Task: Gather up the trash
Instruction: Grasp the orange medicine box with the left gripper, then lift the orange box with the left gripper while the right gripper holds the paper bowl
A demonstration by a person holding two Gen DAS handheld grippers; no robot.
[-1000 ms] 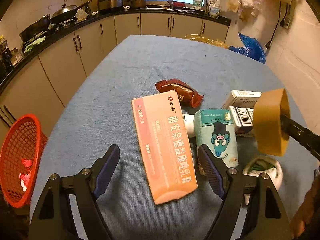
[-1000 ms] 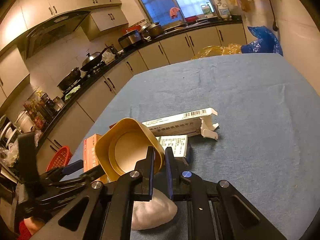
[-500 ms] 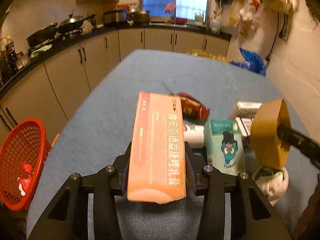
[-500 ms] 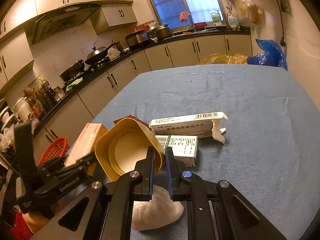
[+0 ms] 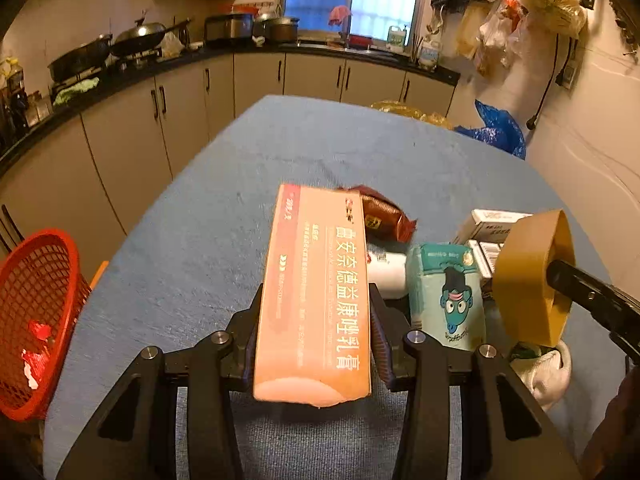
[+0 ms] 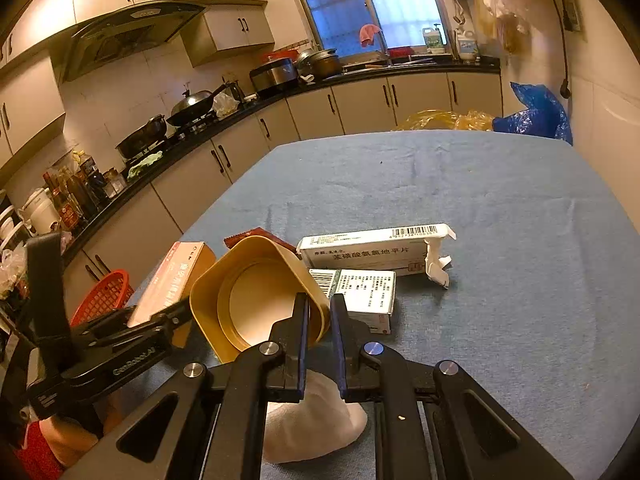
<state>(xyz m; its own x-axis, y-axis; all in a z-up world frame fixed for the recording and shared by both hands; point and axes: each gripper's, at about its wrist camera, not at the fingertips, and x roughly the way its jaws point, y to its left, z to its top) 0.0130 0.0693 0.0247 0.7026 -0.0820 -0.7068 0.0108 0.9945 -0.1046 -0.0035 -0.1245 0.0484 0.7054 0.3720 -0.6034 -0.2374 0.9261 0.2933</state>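
Note:
My left gripper [image 5: 314, 332] is shut on a long orange medicine box [image 5: 316, 280] and holds it lifted above the blue table [image 5: 200, 240]; the box also shows in the right wrist view [image 6: 176, 276]. My right gripper [image 6: 320, 320] is shut on the rim of a tan paper bowl [image 6: 248, 296], held in the air; the bowl shows at the right of the left wrist view [image 5: 528, 280]. A red mesh basket [image 5: 36, 320] with red scraps stands beside the table's left edge.
On the table lie a brown snack wrapper [image 5: 384, 216], a teal tissue pack [image 5: 444, 292], a white tube [image 5: 386, 274], two white medicine boxes [image 6: 376, 246] [image 6: 360, 292] and a crumpled white bag [image 6: 316, 420]. Kitchen cabinets run behind.
My left gripper has shut on the orange box and raised it off the table. My right gripper has held the bowl nearly still.

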